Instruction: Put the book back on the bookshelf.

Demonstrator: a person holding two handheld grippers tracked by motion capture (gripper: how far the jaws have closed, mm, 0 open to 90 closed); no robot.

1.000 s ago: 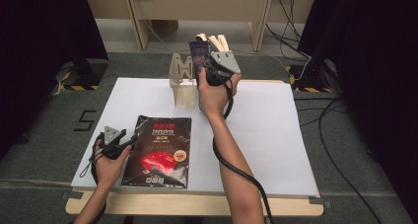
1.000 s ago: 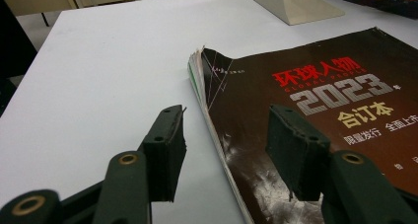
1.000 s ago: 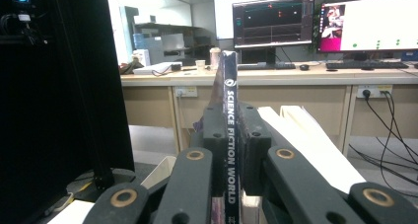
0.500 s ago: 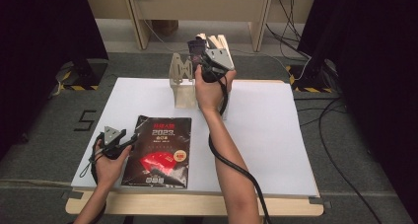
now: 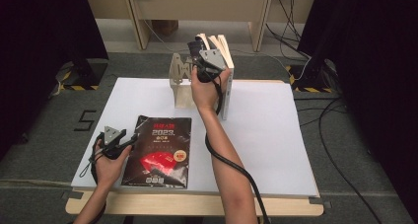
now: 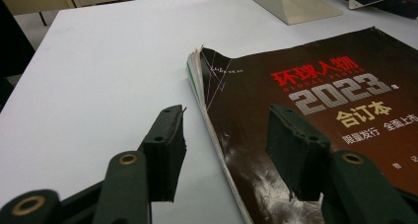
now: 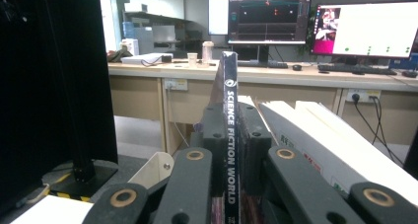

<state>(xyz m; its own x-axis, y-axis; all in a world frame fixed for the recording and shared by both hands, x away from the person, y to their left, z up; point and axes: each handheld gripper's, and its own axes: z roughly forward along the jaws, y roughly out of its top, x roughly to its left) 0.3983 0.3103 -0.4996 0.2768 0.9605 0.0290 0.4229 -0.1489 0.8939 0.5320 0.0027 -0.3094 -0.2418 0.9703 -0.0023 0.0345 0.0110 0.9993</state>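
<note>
Science Fiction World magazine [image 7: 229, 135]: thin dark volume, white spine lettering, held upright at 12 o'clock on the table; in the high view it shows as a dark edge [image 5: 195, 47] above the hand.
Right gripper [image 5: 203, 61]: jaws clamped on the spine of the Science Fiction World magazine; in the right gripper view [image 7: 229, 150] the 2 black pads press it from both sides.
Right hand [image 5: 207, 88]: wrapped around the gripper body, forearm running up from 6 o'clock to the far table edge.
Bookend [image 5: 180, 81]: pale metal stand at 12 o'clock, just to the 9 o'clock side of the held magazine; a corner shows in the right gripper view [image 7: 150, 172].
Leaning books [image 5: 222, 49]: pale volumes tilted just to the 3 o'clock side of the held magazine; their white covers show in the right gripper view [image 7: 320, 135].
Black 2023 magazine [image 5: 158, 150]: lies flat at 7 o'clock on the table, red print on the cover, well apart from the bookend; worn corner seen close in the left gripper view [image 6: 315, 110].
Left gripper [image 5: 123, 144]: jaws apart, gripping nothing; in the left gripper view [image 6: 224, 150] they straddle the magazine's spine edge, 1 jaw over the cover, 1 over bare table.
Left hand [image 5: 106, 160]: at 8 o'clock, beside the black 2023 magazine.
Table [image 5: 276, 135]: white top, wooden front edge.
Background: desk with monitors [image 7: 315, 24] beyond the table, right gripper view.
</note>
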